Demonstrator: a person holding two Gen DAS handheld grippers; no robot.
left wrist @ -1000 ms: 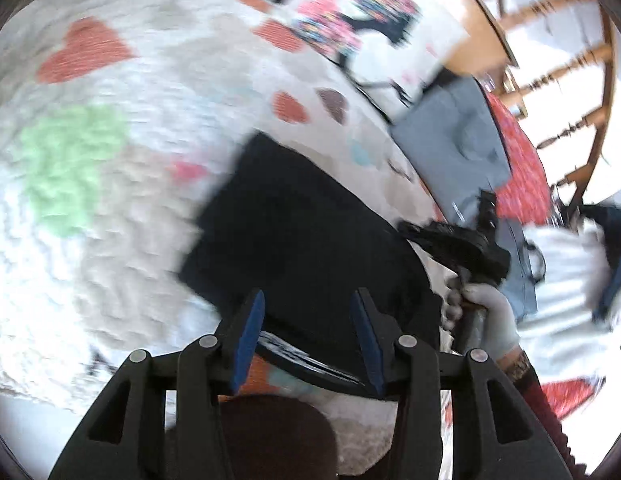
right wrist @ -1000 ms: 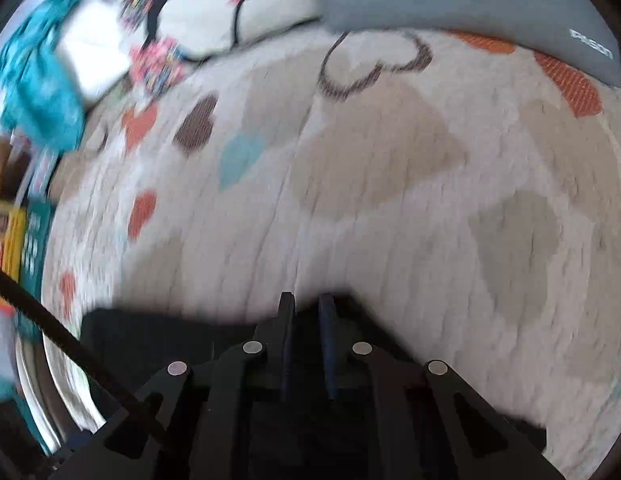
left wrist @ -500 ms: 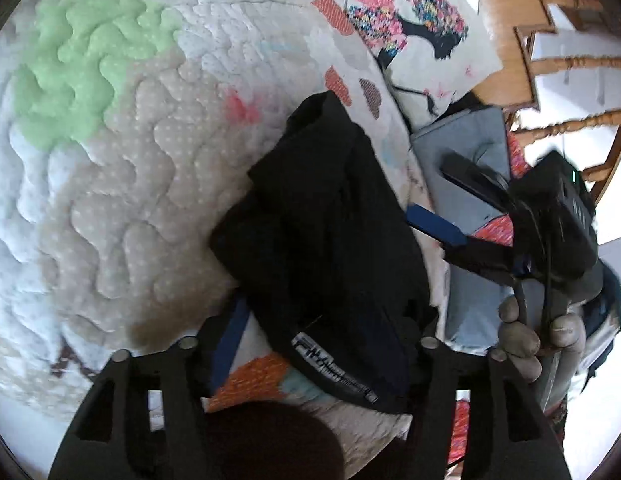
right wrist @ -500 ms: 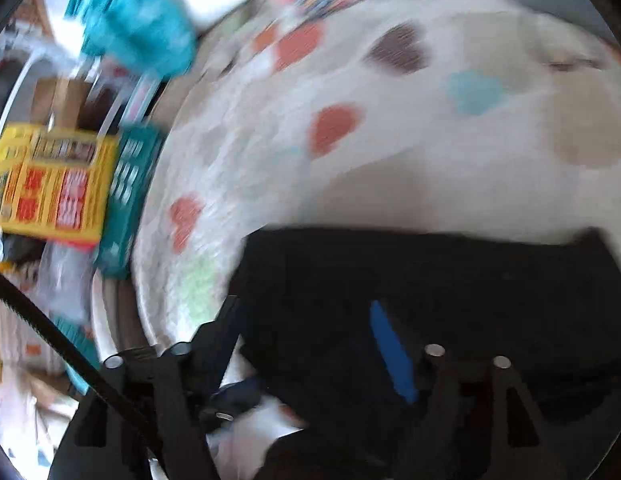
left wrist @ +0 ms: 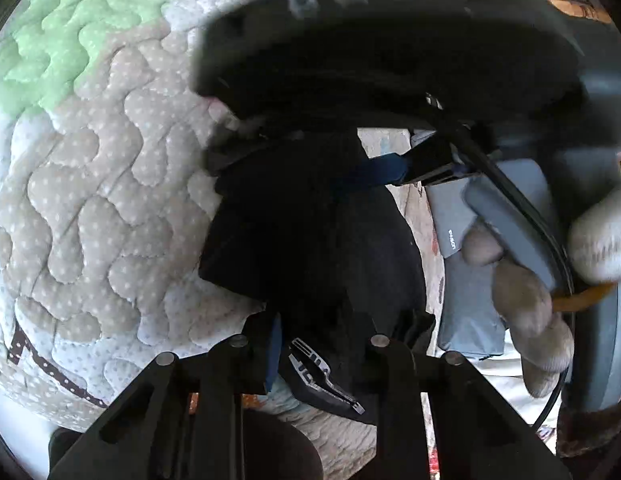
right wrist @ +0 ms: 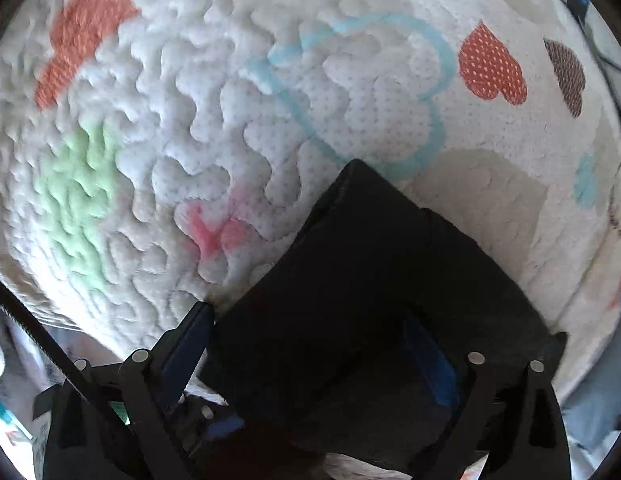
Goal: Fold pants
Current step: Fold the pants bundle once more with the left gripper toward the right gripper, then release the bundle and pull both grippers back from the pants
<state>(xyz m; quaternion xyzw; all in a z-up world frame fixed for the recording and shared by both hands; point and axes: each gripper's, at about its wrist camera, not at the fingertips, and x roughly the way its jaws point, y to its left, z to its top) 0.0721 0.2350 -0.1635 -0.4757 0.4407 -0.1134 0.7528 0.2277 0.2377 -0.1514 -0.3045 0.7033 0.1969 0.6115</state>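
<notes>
The black pants [left wrist: 310,248] lie folded into a thick bundle on the quilted bedspread [left wrist: 90,184]. My left gripper [left wrist: 322,344] is shut on the pants at their near edge, beside a white logo. In the right wrist view the pants [right wrist: 350,280] lie between the wide-spread fingers of my right gripper [right wrist: 310,340], which is open around the bundle. The right gripper's body [left wrist: 390,40] fills the top of the left wrist view, with one blue finger [left wrist: 374,172] on the pants.
The quilt [right wrist: 230,120] has coloured hearts and a green patch. A grey cushion [left wrist: 462,248] lies to the right of the pants. A gloved hand [left wrist: 522,300] holds the right gripper's handle.
Both grippers have moved in close to the pants. The left gripper went from open to shut on the near edge. The right gripper opened wide and came over the bundle.
</notes>
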